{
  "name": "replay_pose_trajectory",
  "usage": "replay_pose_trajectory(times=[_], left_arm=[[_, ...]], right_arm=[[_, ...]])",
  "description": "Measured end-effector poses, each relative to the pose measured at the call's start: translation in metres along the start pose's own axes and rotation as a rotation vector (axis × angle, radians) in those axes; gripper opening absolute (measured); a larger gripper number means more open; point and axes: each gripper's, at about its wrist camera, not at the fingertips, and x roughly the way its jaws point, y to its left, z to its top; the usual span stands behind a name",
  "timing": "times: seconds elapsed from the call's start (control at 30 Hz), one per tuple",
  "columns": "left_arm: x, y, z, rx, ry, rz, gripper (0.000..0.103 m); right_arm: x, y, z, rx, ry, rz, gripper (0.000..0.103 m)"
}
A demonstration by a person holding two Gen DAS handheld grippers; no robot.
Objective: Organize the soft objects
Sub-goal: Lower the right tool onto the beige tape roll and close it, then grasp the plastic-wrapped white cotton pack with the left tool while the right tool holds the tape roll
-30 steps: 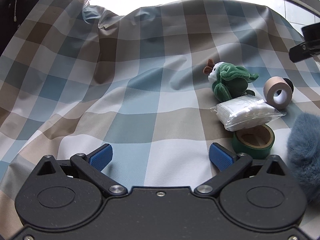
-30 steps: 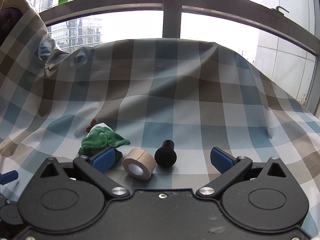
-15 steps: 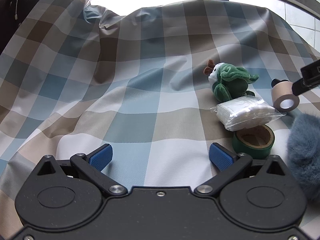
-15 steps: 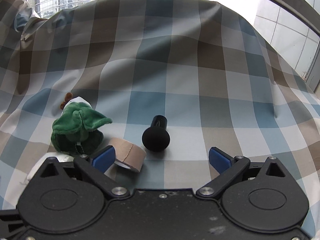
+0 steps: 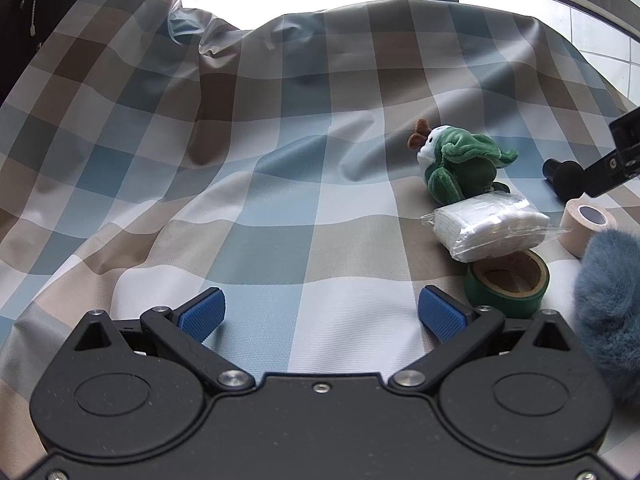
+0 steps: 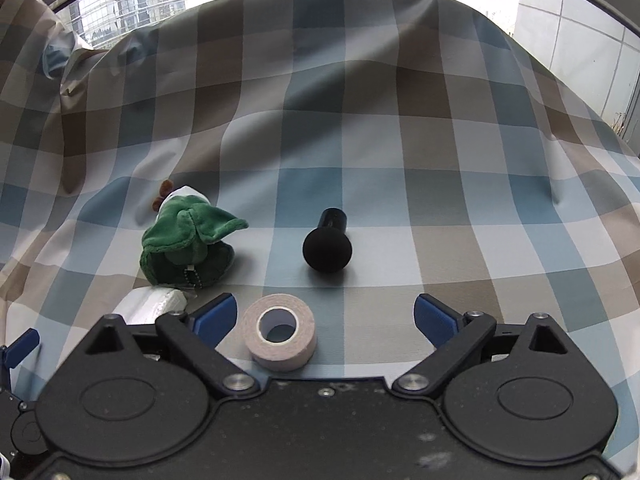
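Right gripper: the right gripper (image 6: pixel 323 314) points down at the checked cloth (image 6: pixel 400 152), jaws wide but closing, with the beige tape roll (image 6: pixel 281 337) lying between them near the left pad; neither pad touches it.
Left gripper: the left gripper (image 5: pixel 320 314) hangs over bare cloth with its jaws spread and nothing between them.
Step in hand: judged from the pose, the right gripper is lining up on the beige tape roll.
Doing it well: shift so the roll sits midway between the pads, then close on its curved sides. It lies on its side with the hole facing the camera, so an uneven pinch could roll it away on the slack cloth.
Soft things: the green plush toy (image 6: pixel 188 242) lies to the left of the roll; a wrapped pack of white pads (image 5: pixel 490 226) sits just in front of it, and a blue furry thing (image 5: pixel 608 304) fills the right edge of the left view.
Other things: a black knob (image 6: pixel 327 247) lies beyond the roll, apart from it; a green tape roll (image 5: pixel 507 283) sits just beside the white pack.
Surface: one blue, brown and white checked cloth, creased and rising at the back.
Room: large windows (image 6: pixel 128 12) behind the cloth, with tall buildings outside and bright daylight.
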Motion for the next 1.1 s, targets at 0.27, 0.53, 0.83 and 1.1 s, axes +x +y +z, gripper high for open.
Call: replay_pose_trajectory(times=[0.27, 0.53, 0.83, 1.1], left_arm=[[0.001, 0.001, -0.001, -0.003, -0.001, -0.003, 0.101], [0.001, 0.001, -0.001, -0.006, -0.001, -0.004, 0.101], [0.001, 0.001, -0.002, -0.012, 0.001, -0.008, 0.101], [0.003, 0.003, 0.000, -0.026, 0.013, -0.018, 0.101]], right_arm=[[0.027, 0.025, -0.013, -0.073, 0.046, -0.010, 0.052], [0.026, -0.023, -0.023, 0.032, 0.023, -0.067, 0.046], [0.013, -0.084, -0.071, 0.105, -0.119, -0.178, 0.047], [0.014, -0.075, -0.087, 0.018, -0.220, -0.191, 0.049]])
